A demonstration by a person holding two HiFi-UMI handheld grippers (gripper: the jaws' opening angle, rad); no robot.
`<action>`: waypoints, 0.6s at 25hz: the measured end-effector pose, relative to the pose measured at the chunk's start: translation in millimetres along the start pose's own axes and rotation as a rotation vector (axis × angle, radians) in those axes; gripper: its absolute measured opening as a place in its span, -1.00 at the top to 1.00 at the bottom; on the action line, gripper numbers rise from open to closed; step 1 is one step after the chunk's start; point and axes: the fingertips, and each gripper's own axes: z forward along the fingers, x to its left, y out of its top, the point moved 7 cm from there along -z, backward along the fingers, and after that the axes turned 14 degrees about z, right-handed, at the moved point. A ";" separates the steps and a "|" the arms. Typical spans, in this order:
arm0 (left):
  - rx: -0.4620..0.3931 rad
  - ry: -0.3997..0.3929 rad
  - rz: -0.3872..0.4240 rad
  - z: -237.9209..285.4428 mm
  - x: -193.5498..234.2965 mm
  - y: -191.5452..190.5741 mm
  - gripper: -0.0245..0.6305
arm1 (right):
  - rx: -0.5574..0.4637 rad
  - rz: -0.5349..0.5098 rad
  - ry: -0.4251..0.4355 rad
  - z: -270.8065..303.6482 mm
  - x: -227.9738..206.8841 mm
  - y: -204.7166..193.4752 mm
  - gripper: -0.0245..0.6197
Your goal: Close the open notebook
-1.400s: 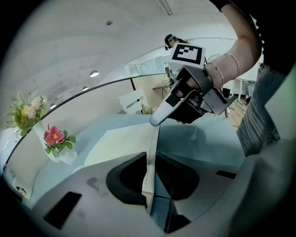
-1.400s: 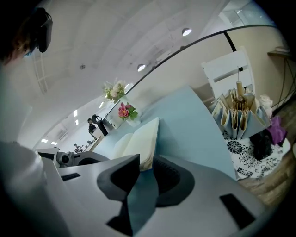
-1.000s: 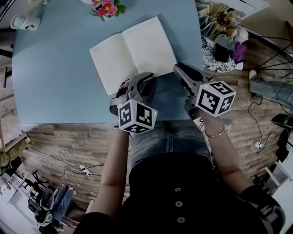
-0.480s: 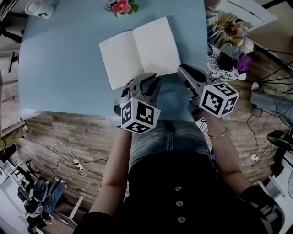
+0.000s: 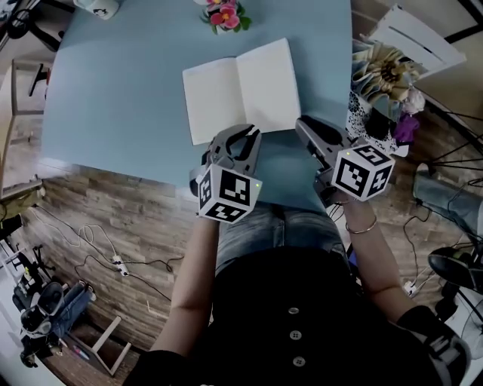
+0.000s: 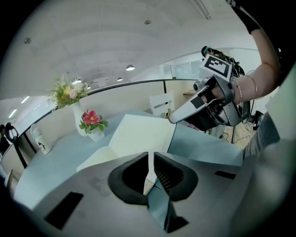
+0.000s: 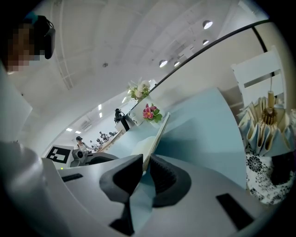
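Note:
The open notebook [image 5: 241, 89] lies flat on the blue table [image 5: 121, 98], blank white pages up. In the left gripper view the notebook [image 6: 138, 134] is just beyond the jaws. My left gripper [image 5: 247, 133] hovers at the near edge of the pages, jaws together, nothing between them. My right gripper [image 5: 301, 122] has its tip at the notebook's near right corner, jaws also together. The right gripper [image 6: 203, 106] shows at that corner in the left gripper view. In the right gripper view the notebook [image 7: 155, 139] appears edge-on ahead of the jaws.
A small pot of pink flowers [image 5: 225, 16] stands behind the notebook, and a white cup [image 5: 102, 7] at the far left corner. Folded paper ornaments and a dark vase [image 5: 381, 83] sit off the table's right side. The table's near edge runs under both grippers.
The head view has shifted, so everything sits lower and to the right in the picture. Both grippers keep the same place at the notebook's near edge.

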 end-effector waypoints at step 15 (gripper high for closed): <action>-0.013 0.054 -0.203 -37.5 33.0 -16.6 0.83 | 0.007 -0.110 0.044 9.6 41.3 2.7 0.77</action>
